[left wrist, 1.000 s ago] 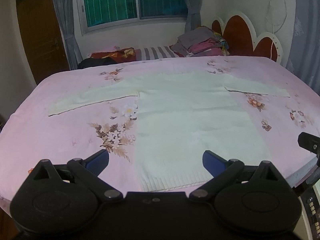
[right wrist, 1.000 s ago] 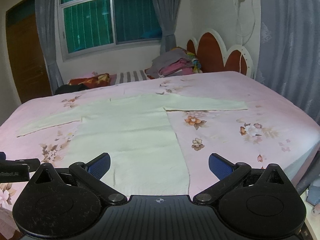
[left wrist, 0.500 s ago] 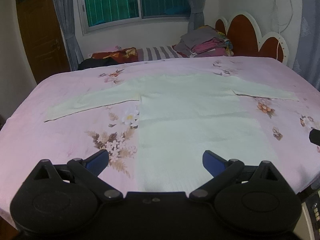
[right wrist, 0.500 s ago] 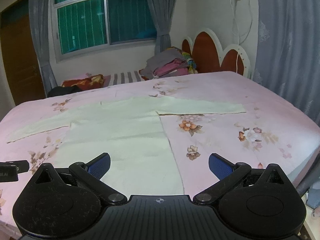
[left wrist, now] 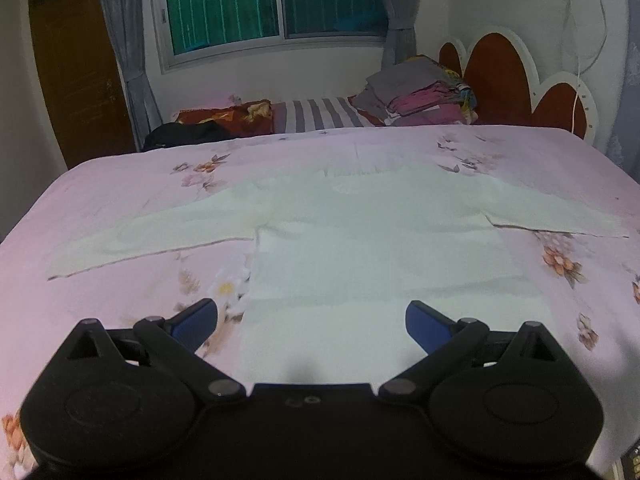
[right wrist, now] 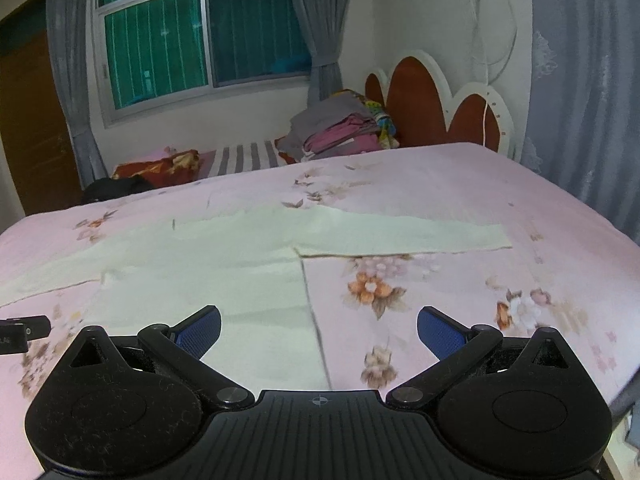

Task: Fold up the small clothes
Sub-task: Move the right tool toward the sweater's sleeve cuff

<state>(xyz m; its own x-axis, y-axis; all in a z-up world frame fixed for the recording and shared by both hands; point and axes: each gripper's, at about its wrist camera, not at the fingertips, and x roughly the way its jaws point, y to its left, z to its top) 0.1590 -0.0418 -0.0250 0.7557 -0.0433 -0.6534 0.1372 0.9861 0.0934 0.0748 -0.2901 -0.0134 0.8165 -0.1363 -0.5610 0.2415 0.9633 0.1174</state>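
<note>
A pale cream long-sleeved sweater [left wrist: 372, 248] lies flat on the bed [left wrist: 120, 184], which is covered by a pink floral sheet. Its body runs toward the near edge of the bed, its neckline points to the far side, and both sleeves are spread straight out to the sides.

The left claw [left wrist: 312, 322] is released, its blue-tipped fingers [left wrist: 196, 320] spread wide with nothing between them. It hangs above the lower part of the sweater's body, apart from the cloth. The left finger sits over the bare sheet just beside the sweater's left side edge, and the right finger sits over the cloth itself. The left sleeve [left wrist: 152, 236] stretches out ahead and to the left of this claw.

The right claw [right wrist: 320, 328] is also released and empty, fingers [right wrist: 440, 332] wide apart. The sweater's right side edge [right wrist: 314, 320] runs between the two fingers: the left finger is over the cloth, the right finger over the flowered sheet. The right sleeve [right wrist: 404, 236] lies further ahead, reaching right across the bed.

At the left edge of the right wrist view, a black part of the left claw's body [right wrist: 22, 330] shows, near the sweater's lower left area.

Behind the bed are a stack of folded clothes [right wrist: 340, 128], a headboard [right wrist: 440, 100] and a curtained window [right wrist: 204, 36].
</note>
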